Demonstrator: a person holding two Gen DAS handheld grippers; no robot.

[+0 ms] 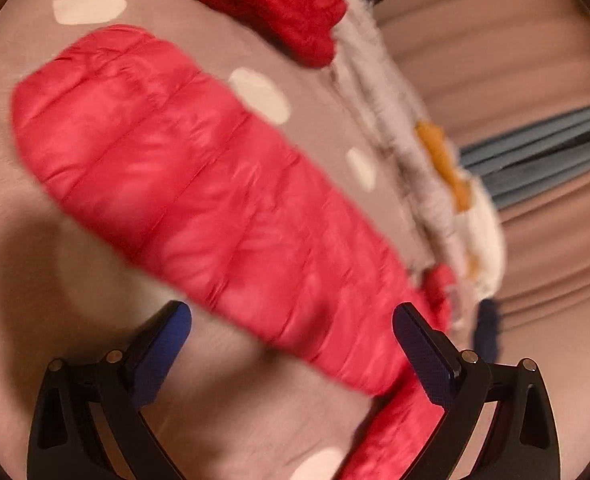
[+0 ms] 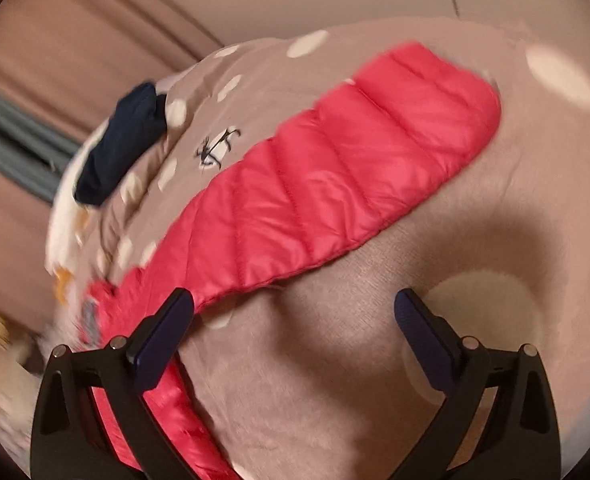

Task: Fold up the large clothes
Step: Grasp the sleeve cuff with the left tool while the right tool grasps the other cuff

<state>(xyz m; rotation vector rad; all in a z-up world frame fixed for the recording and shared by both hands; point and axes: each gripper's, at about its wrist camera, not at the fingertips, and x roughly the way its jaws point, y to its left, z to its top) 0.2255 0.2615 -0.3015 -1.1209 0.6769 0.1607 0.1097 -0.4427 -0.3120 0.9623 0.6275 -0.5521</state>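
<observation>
A red quilted puffer jacket (image 1: 199, 184) lies on a taupe blanket with white dots (image 1: 35, 208); one long padded part stretches out flat. In the left wrist view my left gripper (image 1: 293, 320) is open and empty, just above the jacket's near end, with its right finger (image 1: 427, 356) over red fabric. In the right wrist view the same jacket (image 2: 335, 184) runs diagonally. My right gripper (image 2: 295, 312) is open and empty, its left finger (image 2: 163, 336) over the jacket's lower edge. The jacket's body is mostly out of view.
A red knitted garment (image 1: 279, 0) lies at the far end of the blanket. A white fluffy cloth with orange patches (image 1: 435, 168) and a dark navy garment (image 2: 123, 144) lie along the blanket's edge. Beyond is a brown floor with a grey-blue strip (image 1: 543, 148).
</observation>
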